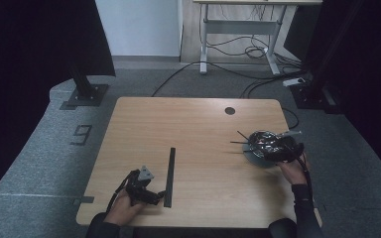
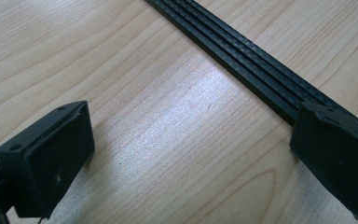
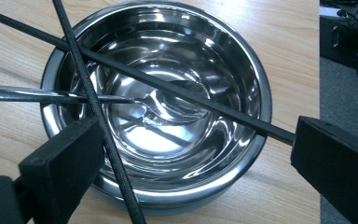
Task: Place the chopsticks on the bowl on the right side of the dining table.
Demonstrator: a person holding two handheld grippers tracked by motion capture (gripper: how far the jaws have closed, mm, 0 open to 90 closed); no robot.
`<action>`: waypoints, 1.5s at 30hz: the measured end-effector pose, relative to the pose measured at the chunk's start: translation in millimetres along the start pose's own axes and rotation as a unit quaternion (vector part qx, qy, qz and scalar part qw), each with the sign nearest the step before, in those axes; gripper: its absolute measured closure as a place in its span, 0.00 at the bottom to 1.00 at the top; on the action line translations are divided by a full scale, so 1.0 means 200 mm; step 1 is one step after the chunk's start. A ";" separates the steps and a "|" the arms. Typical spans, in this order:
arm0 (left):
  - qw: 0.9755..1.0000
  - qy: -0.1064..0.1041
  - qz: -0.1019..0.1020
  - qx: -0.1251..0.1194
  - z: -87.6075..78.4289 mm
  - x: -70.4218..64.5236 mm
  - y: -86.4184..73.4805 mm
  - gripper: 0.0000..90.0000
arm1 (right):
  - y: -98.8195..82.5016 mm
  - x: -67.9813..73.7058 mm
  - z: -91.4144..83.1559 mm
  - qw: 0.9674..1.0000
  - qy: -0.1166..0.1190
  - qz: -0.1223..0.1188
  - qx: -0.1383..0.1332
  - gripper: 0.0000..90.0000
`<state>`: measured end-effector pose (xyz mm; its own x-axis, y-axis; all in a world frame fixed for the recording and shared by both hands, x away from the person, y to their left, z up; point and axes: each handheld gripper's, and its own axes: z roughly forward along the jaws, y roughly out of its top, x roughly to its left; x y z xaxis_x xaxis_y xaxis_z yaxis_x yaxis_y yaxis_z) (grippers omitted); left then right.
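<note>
Black ribbed strip (image 1: 169,176): long, flat, with lengthwise grooves; lies flat on the wooden table, just beside the left gripper (image 2: 191,154), its near end running under that gripper's right-hand jaw, jaws set wide apart.

Steel bowl (image 3: 256,84): round, polished, upright, directly below and ahead of the right gripper (image 3: 193,158), between its spread jaws.

Two thin black rods (image 3: 177,88): crossed over the bowl's rim.

Metal utensil (image 3: 51,95): handle over the rim, head inside the bowl.

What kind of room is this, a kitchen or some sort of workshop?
Most likely a lab or recording space, not a kitchen. A bare wooden table stands on grey carpet between black curtains, with loose cables trailing under a desk behind. A steel bowl is the only kitchen item.
</note>
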<state>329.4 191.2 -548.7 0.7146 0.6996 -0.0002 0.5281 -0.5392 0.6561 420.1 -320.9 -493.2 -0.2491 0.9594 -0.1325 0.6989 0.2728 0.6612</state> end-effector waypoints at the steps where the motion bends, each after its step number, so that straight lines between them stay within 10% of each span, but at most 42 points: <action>1: 1.000 0.000 0.000 0.000 0.00 0.00 0.00 0.00 | 0.00 -0.01 0.00 1.000 -0.001 0.000 -0.001 0.03; 45: 1.000 0.000 0.000 0.000 0.00 0.00 0.00 0.00 | -0.05 -0.18 0.02 0.997 -0.063 0.031 -0.029 0.08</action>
<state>329.4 191.2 -548.7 0.7146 0.6995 -0.0003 0.5281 -0.5392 0.6560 424.7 -358.6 -498.3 -0.1173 0.9767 -0.1796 0.6691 0.2114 0.7125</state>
